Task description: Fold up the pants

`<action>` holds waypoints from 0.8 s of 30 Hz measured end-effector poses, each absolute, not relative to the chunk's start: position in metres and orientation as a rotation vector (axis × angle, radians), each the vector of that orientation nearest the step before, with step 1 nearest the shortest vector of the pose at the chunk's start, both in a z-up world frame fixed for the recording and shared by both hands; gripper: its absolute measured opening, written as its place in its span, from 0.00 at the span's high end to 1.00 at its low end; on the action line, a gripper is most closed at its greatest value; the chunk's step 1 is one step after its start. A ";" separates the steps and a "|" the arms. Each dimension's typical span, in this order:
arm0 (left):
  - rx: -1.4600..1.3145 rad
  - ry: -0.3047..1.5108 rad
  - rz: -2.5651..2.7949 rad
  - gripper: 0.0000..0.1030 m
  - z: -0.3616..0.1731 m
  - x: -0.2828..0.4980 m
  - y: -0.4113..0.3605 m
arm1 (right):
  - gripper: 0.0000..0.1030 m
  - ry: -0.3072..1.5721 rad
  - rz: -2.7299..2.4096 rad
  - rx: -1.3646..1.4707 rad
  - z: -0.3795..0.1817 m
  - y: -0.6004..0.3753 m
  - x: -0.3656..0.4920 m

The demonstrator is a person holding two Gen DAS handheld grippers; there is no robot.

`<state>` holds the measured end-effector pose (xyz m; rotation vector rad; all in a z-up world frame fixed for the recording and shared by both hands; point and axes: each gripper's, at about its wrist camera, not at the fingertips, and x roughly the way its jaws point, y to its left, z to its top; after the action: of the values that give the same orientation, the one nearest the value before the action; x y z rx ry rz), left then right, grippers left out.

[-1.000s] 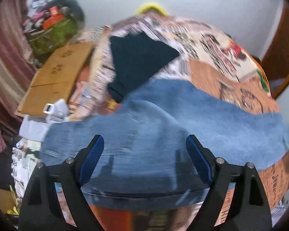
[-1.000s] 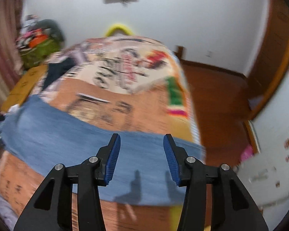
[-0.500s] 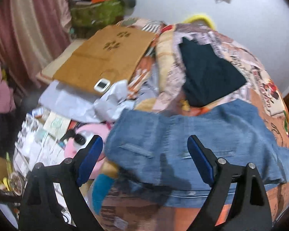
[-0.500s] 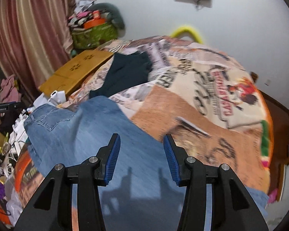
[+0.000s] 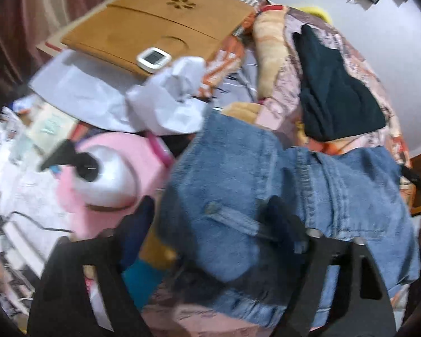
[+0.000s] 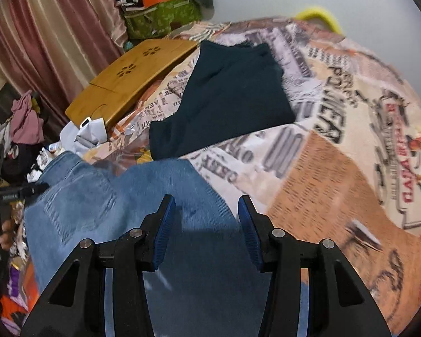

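Note:
Blue jeans (image 5: 266,185) lie across the near edge of a bed with a newspaper-print cover (image 6: 336,129). In the left wrist view their waistband end, with seams and a belt loop, fills the middle. My left gripper (image 5: 207,224) is open and hangs just above that end, blurred by motion. In the right wrist view the jeans (image 6: 143,196) stretch from the left to under my right gripper (image 6: 206,207), which is open and empty just above the denim. The left gripper (image 6: 16,192) shows at the left edge there.
A folded dark garment (image 6: 227,95) lies on the bed beyond the jeans. A wooden lap tray (image 5: 154,19) with a small white device (image 5: 153,59), crumpled paper (image 5: 171,95), a pink toy (image 5: 109,174) and clutter sit left of the bed. Curtains (image 6: 50,31) hang behind.
Both grippers have swung left and come closer to the jeans. The left one now hangs over the waistband end by the bed's left edge; the right one is over the middle. Both stay open.

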<state>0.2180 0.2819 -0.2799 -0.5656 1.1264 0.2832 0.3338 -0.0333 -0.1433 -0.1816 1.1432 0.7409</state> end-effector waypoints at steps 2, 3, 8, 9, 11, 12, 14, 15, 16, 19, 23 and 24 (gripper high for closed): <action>-0.583 1.120 0.270 0.46 -0.284 0.225 0.280 | 0.59 1.190 0.751 -0.155 -0.158 -0.026 0.342; -0.579 1.119 0.263 0.56 -0.285 0.228 0.278 | 0.62 1.208 0.758 -0.144 -0.164 -0.024 0.342; -0.366 1.059 0.305 0.85 -0.271 0.229 0.257 | 0.82 1.192 0.772 -0.197 -0.174 -0.020 0.335; -0.314 1.050 0.322 0.86 -0.268 0.226 0.252 | 0.84 1.179 0.763 -0.219 -0.172 -0.018 0.333; -0.273 1.048 0.351 0.86 -0.266 0.219 0.249 | 0.91 1.156 0.738 -0.261 -0.169 -0.016 0.330; -0.265 1.046 0.370 0.86 -0.267 0.214 0.251 | 0.92 1.143 0.724 -0.282 -0.169 -0.016 0.329; -0.268 1.045 0.392 0.86 -0.270 0.204 0.256 | 0.94 1.125 0.689 -0.316 -0.172 -0.014 0.331; -0.294 1.053 0.384 0.85 -0.273 0.201 0.258 | 0.94 1.126 0.674 -0.324 -0.174 -0.013 0.331; -0.313 1.072 0.377 0.85 -0.278 0.200 0.259 | 0.94 1.137 0.662 -0.325 -0.177 -0.014 0.333; -0.289 1.097 0.370 0.76 -0.277 0.198 0.255 | 0.94 1.140 0.642 -0.309 -0.174 -0.018 0.337; -0.356 1.101 0.392 0.59 -0.262 0.188 0.260 | 0.92 1.139 0.634 -0.275 -0.158 -0.028 0.333; -0.391 1.100 0.385 0.50 -0.258 0.185 0.262 | 0.92 1.135 0.633 -0.269 -0.153 -0.030 0.329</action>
<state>0.1849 0.2618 -0.2578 -0.3906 1.0996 0.3855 0.3289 -0.0297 -0.1526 -0.2688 1.1346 0.6333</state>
